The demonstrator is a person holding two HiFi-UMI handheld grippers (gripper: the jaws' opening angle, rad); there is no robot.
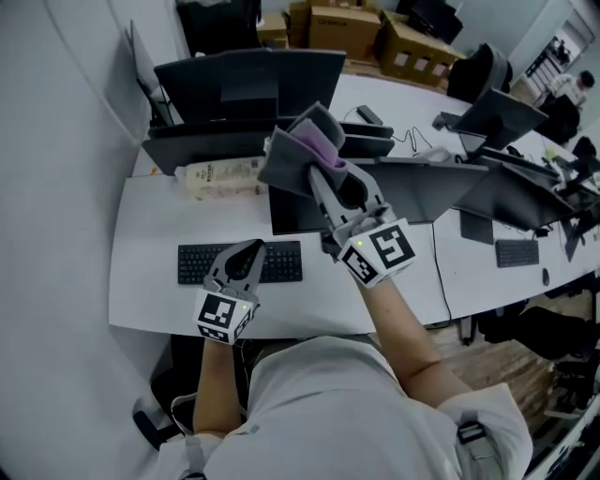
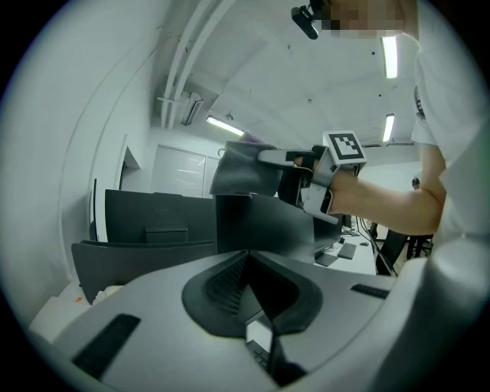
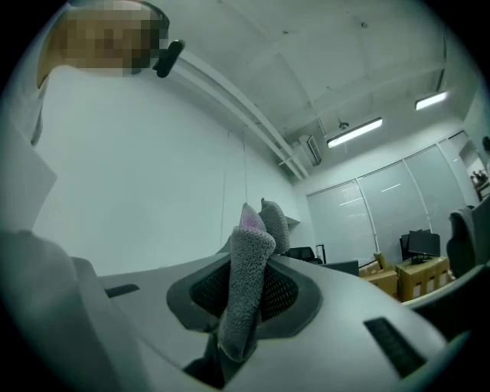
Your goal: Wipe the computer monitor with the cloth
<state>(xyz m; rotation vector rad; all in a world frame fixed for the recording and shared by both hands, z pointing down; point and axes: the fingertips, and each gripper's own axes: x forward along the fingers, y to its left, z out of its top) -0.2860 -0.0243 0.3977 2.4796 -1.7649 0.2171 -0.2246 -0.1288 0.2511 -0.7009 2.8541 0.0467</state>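
Note:
My right gripper [image 1: 322,178] is shut on a grey cloth [image 1: 298,155] with a purple inner side, held up at the top edge of the black monitor [image 1: 292,214] in front of me. In the right gripper view the cloth [image 3: 249,283] stands folded between the jaws, against wall and ceiling. The left gripper view shows the cloth [image 2: 240,171] draped just above the monitor [image 2: 264,226]. Low over the black keyboard [image 1: 281,262], my left gripper [image 1: 247,255] is shut on nothing, pointing at the monitor.
A white packet [image 1: 220,176] lies left of the monitor on the white desk [image 1: 150,253]. More monitors [image 1: 248,80] stand back to back behind it, and others [image 1: 497,112] to the right. Cardboard boxes [image 1: 356,28] sit far back. A wall runs along the left.

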